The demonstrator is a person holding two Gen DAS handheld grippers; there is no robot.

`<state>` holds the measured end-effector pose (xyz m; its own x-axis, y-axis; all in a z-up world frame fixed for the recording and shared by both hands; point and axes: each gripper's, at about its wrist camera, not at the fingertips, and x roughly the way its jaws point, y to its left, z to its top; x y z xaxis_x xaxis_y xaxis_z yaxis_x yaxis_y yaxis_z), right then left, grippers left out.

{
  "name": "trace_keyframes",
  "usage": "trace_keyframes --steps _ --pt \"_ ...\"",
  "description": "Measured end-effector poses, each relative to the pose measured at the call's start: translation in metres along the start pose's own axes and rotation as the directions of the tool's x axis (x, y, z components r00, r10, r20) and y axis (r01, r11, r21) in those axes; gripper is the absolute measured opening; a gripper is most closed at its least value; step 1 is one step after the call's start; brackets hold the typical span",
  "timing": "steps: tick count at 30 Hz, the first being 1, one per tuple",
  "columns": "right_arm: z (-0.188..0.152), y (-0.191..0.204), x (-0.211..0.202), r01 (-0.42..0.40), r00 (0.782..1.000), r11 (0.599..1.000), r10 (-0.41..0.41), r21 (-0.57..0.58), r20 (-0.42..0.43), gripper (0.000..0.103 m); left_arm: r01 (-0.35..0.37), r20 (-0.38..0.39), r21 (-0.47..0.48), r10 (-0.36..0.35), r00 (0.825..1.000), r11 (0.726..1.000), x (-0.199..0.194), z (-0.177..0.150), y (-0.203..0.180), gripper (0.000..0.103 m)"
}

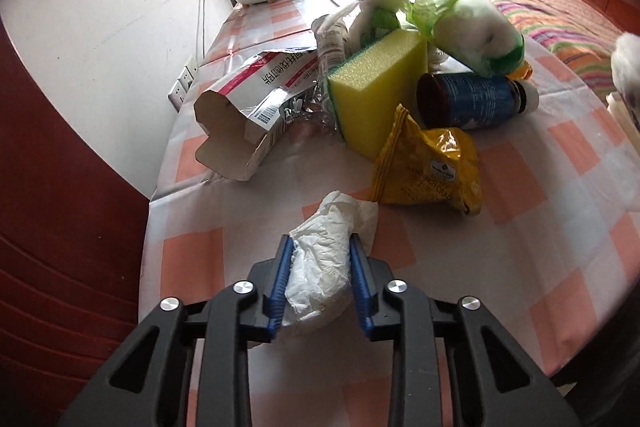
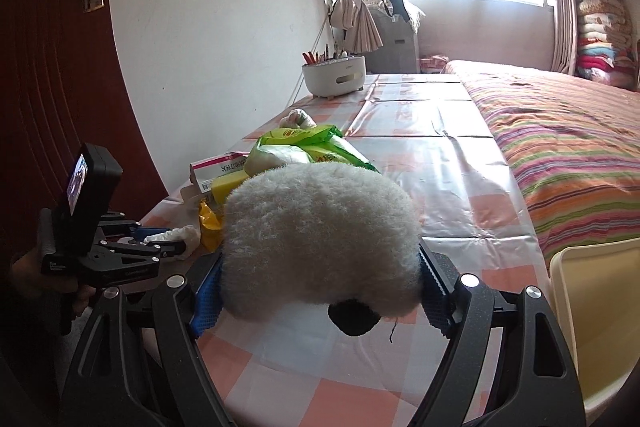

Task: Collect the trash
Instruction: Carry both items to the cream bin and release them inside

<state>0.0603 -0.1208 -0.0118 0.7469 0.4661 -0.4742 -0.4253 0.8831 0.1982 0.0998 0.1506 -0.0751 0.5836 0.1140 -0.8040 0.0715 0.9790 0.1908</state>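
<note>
1. Clamping only soft folds, left tongs [image 1: 319, 281] grip the crumpled white paper tissue [image 1: 325, 259] low over the pink-checked plastic-covered surface [image 1: 540, 187]; it may slip.
2. Right tongs [image 2: 320, 281] clamp a fluffy white plush toy [image 2: 320, 239]; pile snagging possible.

Crumpled white tissue [image 1: 324, 259] on checked bench [image 1: 520, 227], nearest edge. Behind it: yellow snack bag [image 1: 430, 167], puffed, tilted; torn cardboard box [image 1: 244, 107] on side, mouth open; dark bottle [image 1: 472, 99] on side; green plastic bag [image 1: 464, 23] atop pile.
</note>
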Motion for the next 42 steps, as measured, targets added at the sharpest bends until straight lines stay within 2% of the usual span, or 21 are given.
trace_keyframes --steps 3,6,9,13,17,23,27,32,36,38,41,42 --pt "0.0 -0.01 -0.007 0.033 0.999 0.999 -0.033 0.009 0.026 0.077 0.018 0.037 -0.019 -0.017 0.999 1.0 -0.006 -0.002 -0.003 0.024" --pt "0.001 -0.022 -0.013 0.057 0.997 0.998 -0.059 0.031 0.057 0.077 0.017 0.113 -0.02 -0.015 0.994 1.0 -0.02 -0.004 -0.015 0.024" --pt "0.002 -0.033 -0.023 0.087 0.991 0.995 -0.092 0.054 0.096 0.077 0.081 0.183 -0.036 -0.073 0.98 0.996 -0.034 -0.001 -0.028 0.024" --pt "0.004 -0.051 -0.037 0.158 0.975 0.984 -0.169 0.08 0.143 0.077 0.198 0.253 -0.001 -0.191 0.948 0.98 -0.049 0.014 -0.06 0.024" --pt "0.001 -0.078 -0.048 0.225 0.957 0.965 -0.244 0.133 0.153 0.078 0.296 0.297 0.086 -0.308 0.904 0.951 -0.064 0.033 -0.101 0.024" --pt "-0.003 -0.117 -0.068 0.315 0.922 0.922 -0.354 0.225 0.157 0.078 0.404 0.275 0.214 -0.452 0.849 0.889 -0.078 0.057 -0.169 0.024" --pt "-0.004 -0.141 -0.077 0.352 0.906 0.897 -0.398 0.266 0.146 0.078 0.462 0.234 0.262 -0.52 0.821 0.847 -0.084 0.067 -0.208 0.024" --pt "0.004 -0.159 -0.089 0.393 0.885 0.876 -0.443 0.279 0.146 0.078 0.491 0.198 0.32 -0.565 0.801 0.81 -0.091 0.08 -0.248 0.024" --pt "0.008 -0.179 -0.103 0.472 0.84 0.837 -0.523 0.278 0.148 0.078 0.485 0.198 0.369 -0.577 0.792 0.793 -0.096 0.101 -0.274 0.024" --pt "0.004 -0.193 -0.106 0.508 0.819 0.808 -0.56 0.299 0.125 0.079 0.489 0.202 0.38 -0.586 0.785 0.785 -0.096 0.11 -0.284 0.024" --pt "-0.009 -0.212 -0.103 0.532 0.813 0.775 -0.58 0.342 0.048 0.079 0.512 0.187 0.378 -0.606 0.773 0.771 -0.092 0.113 -0.291 0.024" --pt "-0.013 -0.216 -0.1 0.542 0.812 0.766 -0.584 0.345 0.021 0.08 0.515 0.181 0.376 -0.606 0.774 0.77 -0.088 0.113 -0.292 0.024"
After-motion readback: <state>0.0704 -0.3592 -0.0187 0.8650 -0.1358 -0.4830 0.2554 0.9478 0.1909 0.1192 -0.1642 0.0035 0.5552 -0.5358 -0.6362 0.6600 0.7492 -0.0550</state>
